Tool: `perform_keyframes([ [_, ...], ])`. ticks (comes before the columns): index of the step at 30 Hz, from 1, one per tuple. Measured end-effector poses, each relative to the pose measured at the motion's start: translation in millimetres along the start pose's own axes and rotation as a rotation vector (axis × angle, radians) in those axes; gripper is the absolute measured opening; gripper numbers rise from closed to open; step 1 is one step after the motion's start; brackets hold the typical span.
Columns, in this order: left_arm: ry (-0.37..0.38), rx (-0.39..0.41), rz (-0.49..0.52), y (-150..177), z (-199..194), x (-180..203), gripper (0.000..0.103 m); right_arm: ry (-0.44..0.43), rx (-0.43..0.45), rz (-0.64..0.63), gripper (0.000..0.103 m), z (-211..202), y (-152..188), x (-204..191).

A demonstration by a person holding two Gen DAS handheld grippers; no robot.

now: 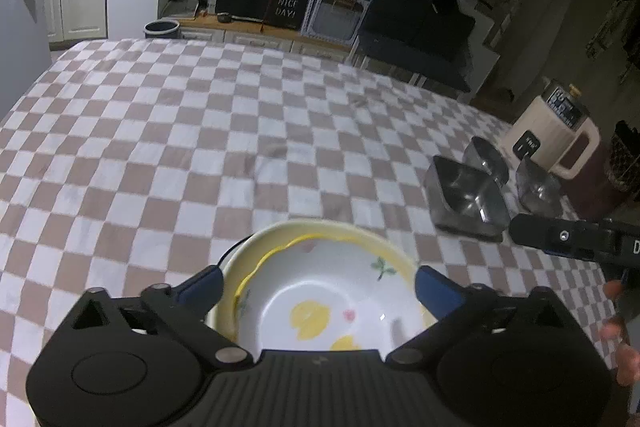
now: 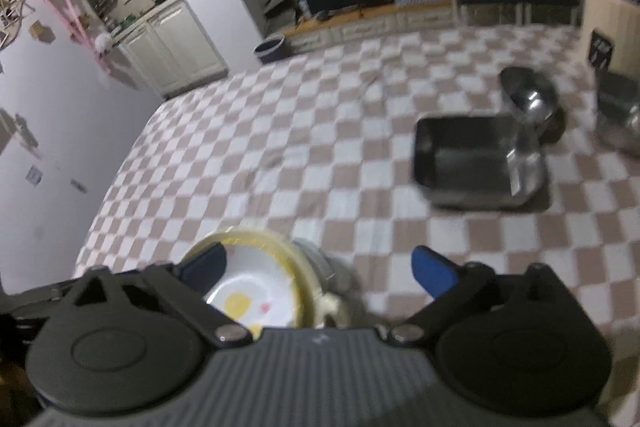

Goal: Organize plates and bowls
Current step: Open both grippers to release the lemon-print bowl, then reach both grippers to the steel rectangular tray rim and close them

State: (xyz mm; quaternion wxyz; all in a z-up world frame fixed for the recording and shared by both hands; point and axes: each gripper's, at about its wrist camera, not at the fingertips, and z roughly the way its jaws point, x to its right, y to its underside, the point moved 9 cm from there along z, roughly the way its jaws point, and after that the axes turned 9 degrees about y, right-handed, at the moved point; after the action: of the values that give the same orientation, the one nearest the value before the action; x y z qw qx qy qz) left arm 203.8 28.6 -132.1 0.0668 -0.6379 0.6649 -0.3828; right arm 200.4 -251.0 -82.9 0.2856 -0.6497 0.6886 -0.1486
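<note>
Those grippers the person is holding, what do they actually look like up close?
Both look alike. The left gripper has a black ribbed plastic body, two round black housings at its sides, angled black link arms with silver pivot bolts, and blue pads on its fingertips. The right gripper is the same build, its body looking greyer, with blue fingertips. No cables or sleeves show.

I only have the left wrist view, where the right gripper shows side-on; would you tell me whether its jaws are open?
Observer: Yes, the right gripper is wide open and its pads press on nothing.
Operator: Thank you. Does anything lie under the floral dish?
Observer: In the right wrist view the floral dish rests on other pieces. A grey rim shows beneath its right edge, too blurred to name.
</note>
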Motion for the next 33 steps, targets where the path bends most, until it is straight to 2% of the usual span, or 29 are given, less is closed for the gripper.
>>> perform_keyframes([
  [3, 0.010, 0.010, 0.009, -9.3, 6.5, 9.1, 0.103, 0.035, 0.037, -0.006, 0.103, -5.1, -9.8, 19.5],
  [9, 0.021, 0.041, 0.046, -34.2, 25.4, 31.8, 0.103, 0.040, 0.076, 0.040, 0.103, -8.8, -30.1, 56.5],
  [12, 0.030, 0.014, 0.073, -43.9, 42.0, 44.6, 0.103, 0.063, 0.092, 0.056, 0.103, -8.0, -42.3, 79.8],
  [19, 0.040, -0.024, 0.116, -58.3, 88.1, 69.5, 0.103, 0.131, 0.094, 0.203, 0.102, 4.0, -59.5, 143.2],
  [23, 0.072, -0.026, 0.106, -67.2, 112.6, 80.2, 0.099, 0.161, 0.076, 0.226, 0.098, 19.5, -61.1, 168.5],
  [26, 0.107, -0.039, 0.083, -73.8, 129.0, 87.8, 0.085, 0.179, 0.054, 0.217, 0.088, 31.7, -59.1, 178.8],
  [29, 0.132, -0.057, 0.082, -78.3, 144.4, 96.0, 0.073, 0.170, 0.018, 0.214, 0.065, 44.6, -57.6, 179.2],
  [30, 0.138, -0.063, 0.083, -79.1, 149.2, 98.4, 0.071, 0.171, 0.005, 0.214, 0.051, 55.2, -60.6, 174.9],
  [31, 0.147, -0.071, 0.081, -79.7, 154.4, 101.1, 0.069, 0.170, -0.006, 0.209, 0.043, 59.3, -60.0, 174.1],
  [33, 0.161, -0.085, 0.088, -80.0, 164.9, 106.0, 0.062, 0.166, -0.026, 0.192, 0.041, 67.9, -59.6, 169.9],
])
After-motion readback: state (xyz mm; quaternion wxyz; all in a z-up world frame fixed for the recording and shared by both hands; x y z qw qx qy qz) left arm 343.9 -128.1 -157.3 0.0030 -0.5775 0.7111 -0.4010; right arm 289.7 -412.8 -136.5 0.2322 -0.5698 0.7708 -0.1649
